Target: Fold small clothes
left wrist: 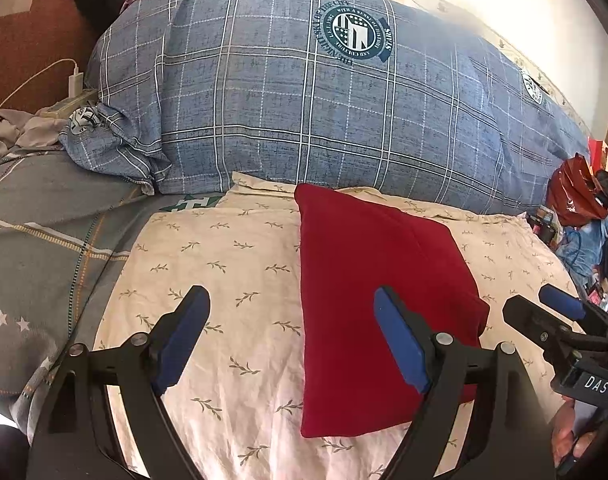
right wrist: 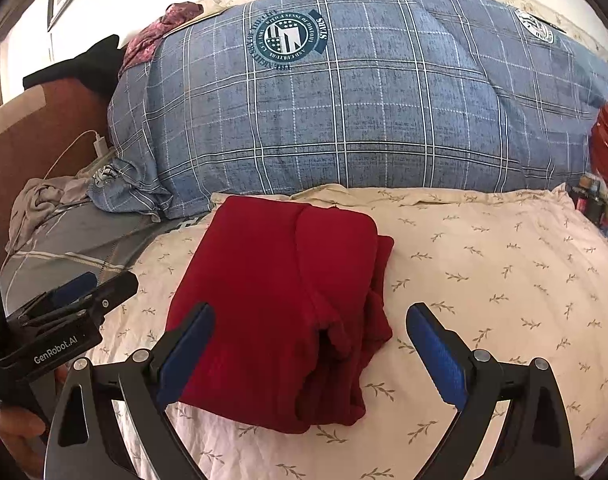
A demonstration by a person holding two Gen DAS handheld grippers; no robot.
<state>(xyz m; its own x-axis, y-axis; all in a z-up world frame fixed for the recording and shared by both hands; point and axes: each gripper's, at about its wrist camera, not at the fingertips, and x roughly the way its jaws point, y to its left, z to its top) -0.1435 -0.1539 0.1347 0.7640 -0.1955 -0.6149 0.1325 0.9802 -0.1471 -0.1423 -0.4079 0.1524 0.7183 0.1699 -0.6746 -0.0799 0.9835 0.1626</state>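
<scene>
- Nearest, the left tool [left wrist: 291,320] and right tool [right wrist: 310,336] both stand apart, gripping nothing.
- Folded red garment [right wrist: 279,300] lies on the leaf-print sheet [right wrist: 484,280], at 12 o'clock from the right tool.
- Farther at 12 o'clock, a blue plaid quilt [right wrist: 364,120].

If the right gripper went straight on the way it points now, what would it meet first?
Most likely the folded red garment, lying on the leaf-print cloth between the open fingers of the right gripper; depth is hard to judge.

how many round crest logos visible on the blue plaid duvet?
3: one large round crest logo top centre, one partial at the right edge, one on the crumpled left corner. More may be hidden.
</scene>
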